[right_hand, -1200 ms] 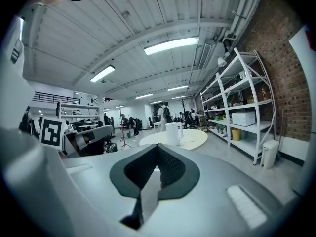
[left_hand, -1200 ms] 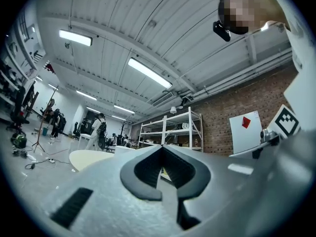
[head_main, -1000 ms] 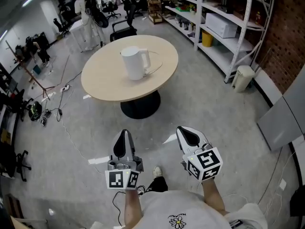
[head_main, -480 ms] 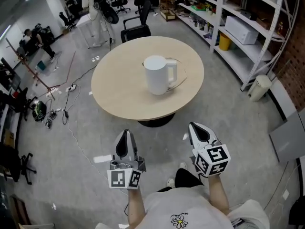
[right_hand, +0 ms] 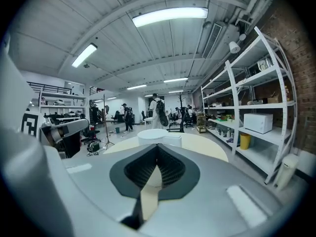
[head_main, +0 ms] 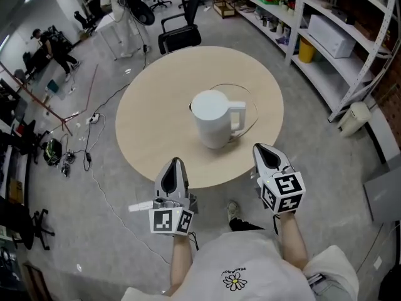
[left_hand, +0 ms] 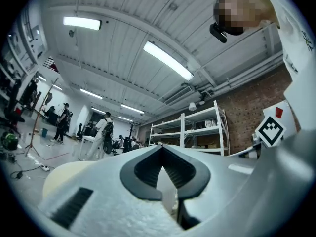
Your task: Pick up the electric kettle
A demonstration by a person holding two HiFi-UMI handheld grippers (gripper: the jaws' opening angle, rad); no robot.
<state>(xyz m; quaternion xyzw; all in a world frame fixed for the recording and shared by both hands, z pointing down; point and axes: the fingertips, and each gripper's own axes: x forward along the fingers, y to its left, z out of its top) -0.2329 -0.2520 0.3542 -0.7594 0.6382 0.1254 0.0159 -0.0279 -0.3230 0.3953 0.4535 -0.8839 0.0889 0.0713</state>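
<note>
A white electric kettle (head_main: 215,119) stands upright near the middle of a round beige table (head_main: 150,124), its handle (head_main: 241,114) pointing right and a thin cord looping behind it. My left gripper (head_main: 175,163) is shut and empty, over the table's near edge, left of and short of the kettle. Over the near edge on the right, my right gripper (head_main: 264,149) is also shut and empty, below the handle. The right gripper view shows the kettle (right_hand: 157,136) just beyond the shut jaw tips (right_hand: 158,147). In the left gripper view the shut jaws (left_hand: 162,148) point slightly upward toward shelving.
White metal shelving (head_main: 326,17) runs along the right, holding a white box (head_main: 332,33) and a yellow bin (head_main: 306,50). A white bin (head_main: 354,118) stands on the floor. A black office chair (head_main: 180,39) is behind the table. Cables (head_main: 94,115) lie at left.
Both grippers and the head view have advanced toward the table. The grippers have gone from over bare floor to the table's near edge, and the kettle is now much closer. Jaws stay shut.
</note>
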